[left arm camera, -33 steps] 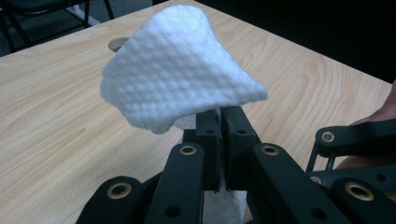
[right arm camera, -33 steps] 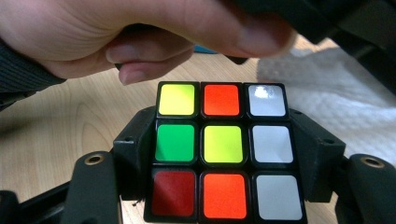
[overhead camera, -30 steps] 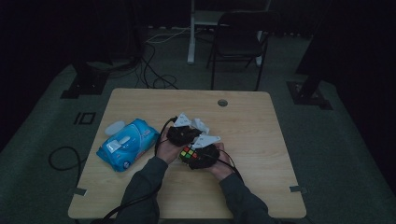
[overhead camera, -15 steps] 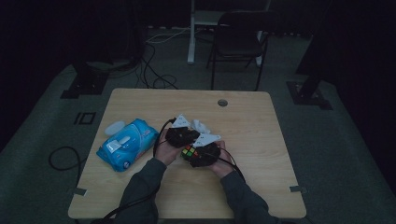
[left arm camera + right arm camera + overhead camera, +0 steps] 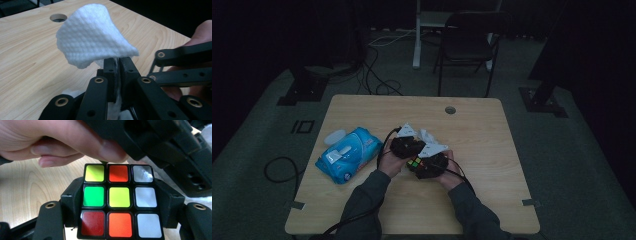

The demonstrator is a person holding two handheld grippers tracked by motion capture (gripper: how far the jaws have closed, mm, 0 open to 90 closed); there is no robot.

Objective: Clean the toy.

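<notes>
White dimpled wipe (image 5: 93,37) sits pinched in your left gripper (image 5: 117,66); right gripper (image 5: 119,202) clamps the scrambled cube (image 5: 119,198).

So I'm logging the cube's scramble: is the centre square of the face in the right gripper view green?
No, the centre square of the cube face is yellow; the green square sits just left of it.

Both grippers black: left gripper (image 5: 117,66) has flat linkage bars with brass-ringed pivots and small screw holes; right gripper (image 5: 120,202) same build. Grey triangular plate on top of each, black cables trailing. Person wears dark grey long sleeves (image 5: 369,192).
</notes>
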